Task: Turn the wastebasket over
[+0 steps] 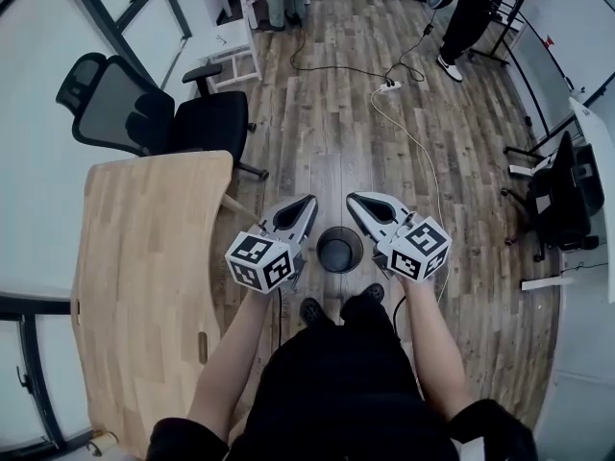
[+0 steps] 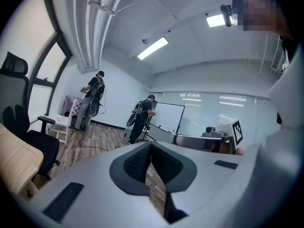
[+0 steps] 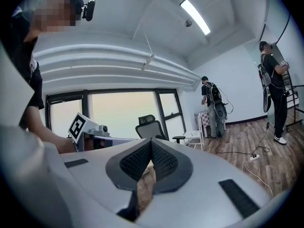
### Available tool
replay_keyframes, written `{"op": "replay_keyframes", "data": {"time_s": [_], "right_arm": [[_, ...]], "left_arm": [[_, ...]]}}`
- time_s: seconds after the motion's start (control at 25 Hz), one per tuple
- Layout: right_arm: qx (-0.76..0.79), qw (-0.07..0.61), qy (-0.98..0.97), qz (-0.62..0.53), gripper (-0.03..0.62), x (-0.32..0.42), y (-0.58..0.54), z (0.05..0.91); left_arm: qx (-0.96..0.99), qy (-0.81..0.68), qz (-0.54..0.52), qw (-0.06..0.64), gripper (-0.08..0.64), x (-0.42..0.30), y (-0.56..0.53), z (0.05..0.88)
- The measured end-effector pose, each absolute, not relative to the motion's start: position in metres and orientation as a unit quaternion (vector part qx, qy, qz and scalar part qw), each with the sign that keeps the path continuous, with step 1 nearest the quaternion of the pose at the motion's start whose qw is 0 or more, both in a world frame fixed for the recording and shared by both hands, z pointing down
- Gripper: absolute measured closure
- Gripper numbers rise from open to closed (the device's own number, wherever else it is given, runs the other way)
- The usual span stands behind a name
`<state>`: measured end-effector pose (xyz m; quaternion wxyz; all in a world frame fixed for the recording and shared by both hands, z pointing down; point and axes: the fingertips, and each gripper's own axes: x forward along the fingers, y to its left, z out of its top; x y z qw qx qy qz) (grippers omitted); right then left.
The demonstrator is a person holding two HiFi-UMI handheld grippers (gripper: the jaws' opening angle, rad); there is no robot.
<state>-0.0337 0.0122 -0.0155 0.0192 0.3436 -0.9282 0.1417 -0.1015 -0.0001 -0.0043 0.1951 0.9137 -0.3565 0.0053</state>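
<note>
**Item 1. Wastebasket** [image 1: 339, 250]: small, round and dark. It stands on the wood floor [image 1: 327, 113] just ahead of the person's shoes [image 1: 310, 310], to the right of the table [image 1: 144, 257]. From above it shows only as a dark disc with a thin paler ring. Whether that is the open mouth or the base cannot be told.

**Item 2. Left hand-held gripper** [image 1: 309, 200]: pads pressed together with nothing between them. It is held above the wastebasket, to its left, and clear of it.

**Item 3. Right hand-held gripper** [image 1: 351, 198]: pads likewise pressed together and empty. It is held above the wastebasket, to its right, and not touching it.

**Item 4. Office chair** [image 1: 144, 113]: black, beyond the table, not involved.

**Status:** Neither gripper has hold of the wastebasket. Either the turning has not begun, or it is done and the basket has been let go. The pictures do not settle which.
</note>
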Motion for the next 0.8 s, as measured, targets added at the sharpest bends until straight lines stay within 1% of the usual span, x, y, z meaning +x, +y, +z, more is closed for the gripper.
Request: {"op": "replay_keyframes", "data": {"time_s": [0.8], "right_arm": [[0.356, 0.022, -0.923, 0.145, 0.560, -0.015, 0.013, -0.010]], "left_arm": [[0.917, -0.342, 0.014, 0.203, 0.543, -0.082, -0.001, 0.003]]}}
